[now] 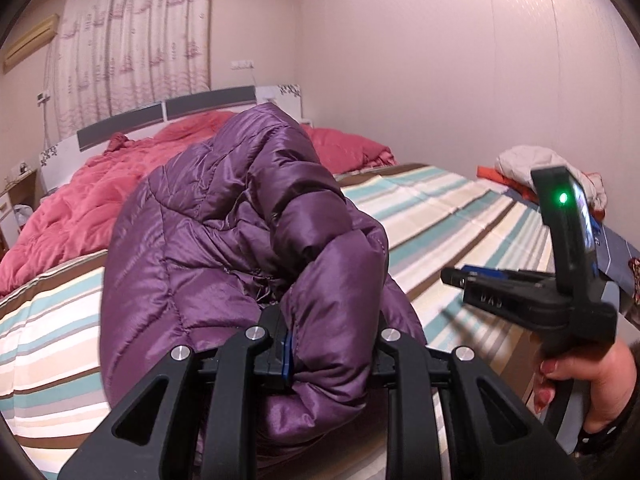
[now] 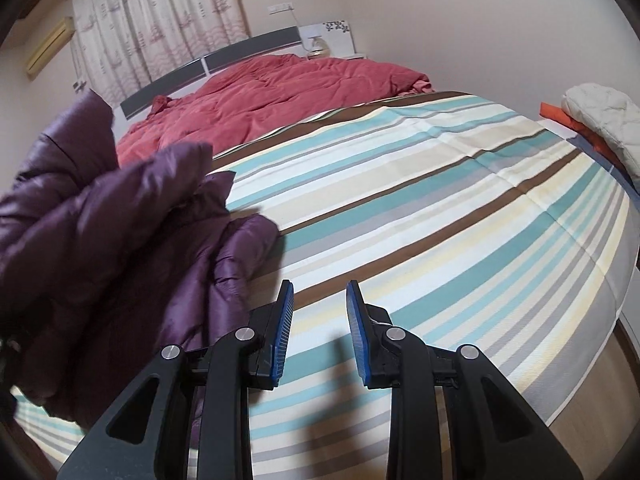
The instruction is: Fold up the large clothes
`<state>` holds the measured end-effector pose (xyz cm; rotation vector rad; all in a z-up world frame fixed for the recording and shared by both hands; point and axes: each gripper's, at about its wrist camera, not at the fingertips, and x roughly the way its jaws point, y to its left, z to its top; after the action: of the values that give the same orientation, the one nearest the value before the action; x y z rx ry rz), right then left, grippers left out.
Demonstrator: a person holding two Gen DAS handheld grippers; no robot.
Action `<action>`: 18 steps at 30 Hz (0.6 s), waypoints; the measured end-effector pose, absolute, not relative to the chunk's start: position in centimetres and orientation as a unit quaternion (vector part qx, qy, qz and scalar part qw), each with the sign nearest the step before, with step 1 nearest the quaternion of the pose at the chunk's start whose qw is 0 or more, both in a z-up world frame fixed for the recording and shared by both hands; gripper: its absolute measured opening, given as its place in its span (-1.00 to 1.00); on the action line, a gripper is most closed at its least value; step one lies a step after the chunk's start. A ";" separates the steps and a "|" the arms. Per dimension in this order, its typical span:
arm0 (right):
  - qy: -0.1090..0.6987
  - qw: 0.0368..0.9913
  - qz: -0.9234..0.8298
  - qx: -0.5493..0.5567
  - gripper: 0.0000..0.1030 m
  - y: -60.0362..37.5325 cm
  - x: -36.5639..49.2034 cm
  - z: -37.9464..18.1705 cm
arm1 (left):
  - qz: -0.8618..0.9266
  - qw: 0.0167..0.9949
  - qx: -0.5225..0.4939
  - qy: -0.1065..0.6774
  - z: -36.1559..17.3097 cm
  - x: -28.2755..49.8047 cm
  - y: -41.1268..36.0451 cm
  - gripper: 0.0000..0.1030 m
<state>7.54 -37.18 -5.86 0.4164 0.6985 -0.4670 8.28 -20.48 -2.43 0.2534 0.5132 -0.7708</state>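
A shiny purple puffer jacket (image 1: 224, 224) hangs bunched above the striped bed sheet (image 1: 440, 208). My left gripper (image 1: 332, 344) is shut on a thick fold of the jacket and holds it up; the fabric hides most of its fingers. My right gripper (image 2: 320, 304) is open and empty, its blue pads (image 2: 284, 320) apart, just right of the jacket (image 2: 100, 240) and over the sheet (image 2: 440, 208). The right gripper also shows in the left wrist view (image 1: 452, 276) at the right, held in a hand.
A rumpled red quilt (image 2: 280, 92) lies at the head of the bed by the headboard (image 2: 208, 64). Folded white and orange clothes (image 2: 600, 128) are stacked at the bed's right edge. Curtains and walls stand behind.
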 end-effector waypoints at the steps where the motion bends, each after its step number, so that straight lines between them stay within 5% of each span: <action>1: 0.335 0.891 -0.227 0.205 -0.47 -37.5 7.4 -5.9 | -0.373 0.884 0.125 0.252 -2.6 8.2 -20.8 -0.61; 18: 0.334 0.882 -0.224 0.245 -0.47 -39.5 6.5 -6.6 | -0.388 0.852 0.188 0.297 -5.9 7.7 -23.2 -0.60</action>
<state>6.46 -39.48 -6.56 0.5106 0.6946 -0.4665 7.70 -23.25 -5.85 0.3964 0.6261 -0.8164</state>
